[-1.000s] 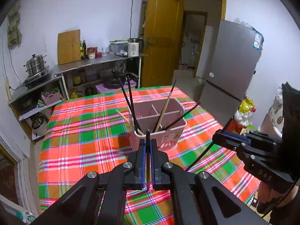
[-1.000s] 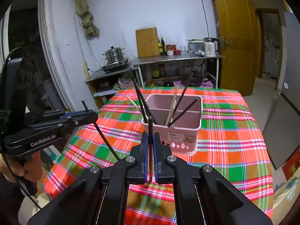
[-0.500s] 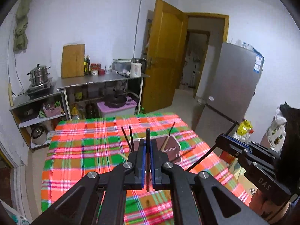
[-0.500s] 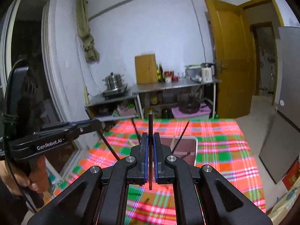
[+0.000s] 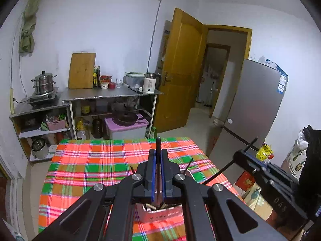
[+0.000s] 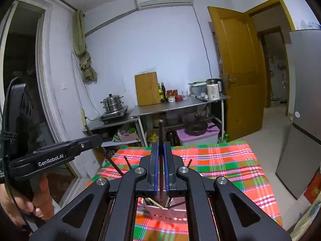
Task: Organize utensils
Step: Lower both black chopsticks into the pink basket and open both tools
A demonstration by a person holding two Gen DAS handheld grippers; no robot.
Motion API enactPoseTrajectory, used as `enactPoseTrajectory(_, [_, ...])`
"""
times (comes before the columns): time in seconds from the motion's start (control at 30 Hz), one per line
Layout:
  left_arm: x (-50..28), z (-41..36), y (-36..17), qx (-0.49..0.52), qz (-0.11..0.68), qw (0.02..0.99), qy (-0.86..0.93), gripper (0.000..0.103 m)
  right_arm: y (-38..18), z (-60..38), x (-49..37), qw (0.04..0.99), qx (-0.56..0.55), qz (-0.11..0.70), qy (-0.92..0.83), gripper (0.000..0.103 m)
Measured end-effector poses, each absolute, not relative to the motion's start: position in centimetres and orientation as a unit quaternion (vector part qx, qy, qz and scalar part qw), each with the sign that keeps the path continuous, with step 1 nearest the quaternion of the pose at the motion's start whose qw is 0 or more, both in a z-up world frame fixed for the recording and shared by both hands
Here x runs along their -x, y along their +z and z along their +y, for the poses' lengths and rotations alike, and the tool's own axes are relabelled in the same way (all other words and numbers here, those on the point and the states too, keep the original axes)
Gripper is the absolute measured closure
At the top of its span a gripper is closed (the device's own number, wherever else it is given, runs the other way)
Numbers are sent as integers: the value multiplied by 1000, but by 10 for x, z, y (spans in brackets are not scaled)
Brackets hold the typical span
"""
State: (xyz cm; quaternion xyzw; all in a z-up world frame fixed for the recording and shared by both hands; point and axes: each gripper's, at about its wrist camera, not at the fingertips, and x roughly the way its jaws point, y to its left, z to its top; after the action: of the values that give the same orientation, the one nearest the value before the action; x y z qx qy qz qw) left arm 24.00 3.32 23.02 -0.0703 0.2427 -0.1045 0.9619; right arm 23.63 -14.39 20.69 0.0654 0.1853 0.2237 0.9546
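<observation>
Above plaid tablecloth (image 5: 84, 168), each claw (image 5: 158, 160) clamping chopstick (image 5: 158, 146).

In your left wrist view the left gripper (image 5: 158, 172) looks like matt black plastic, with bright metal screw heads and blue strips lining its fingers; the dark chopstick (image 5: 158, 146) pinched between them has a smooth, dull finish. Low in the frame the pink utensil holder (image 5: 160, 215) reads as matt plastic. You see a woven plaid tablecloth (image 5: 90, 160), cloth with a soft, unshiny surface. At upper left a bare wooden cutting board (image 5: 81, 70) leans over a brushed steel counter (image 5: 112, 95), beside a polished steel pot (image 5: 43, 82). The door (image 5: 180, 70) is varnished wood with a slight gloss; the fridge (image 5: 256, 104) at right looks like satin grey metal.
</observation>
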Motion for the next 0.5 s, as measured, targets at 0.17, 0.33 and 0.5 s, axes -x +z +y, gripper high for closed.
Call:
enactPoseTrajectory(0.17, [-256,28,212,64,248,961,-105,99,189,-138,-248,953,-59,199,220,99])
enactPoseTrajectory(0.33, [-271,25,184,66,271,954,-107,99,168,-133,-258,950,-53,219,218,99])
enactPoseTrajectory(0.5, [-282,29,166,72,281,951,-106,99,153,-130,-266,946,-46,236,217,98])
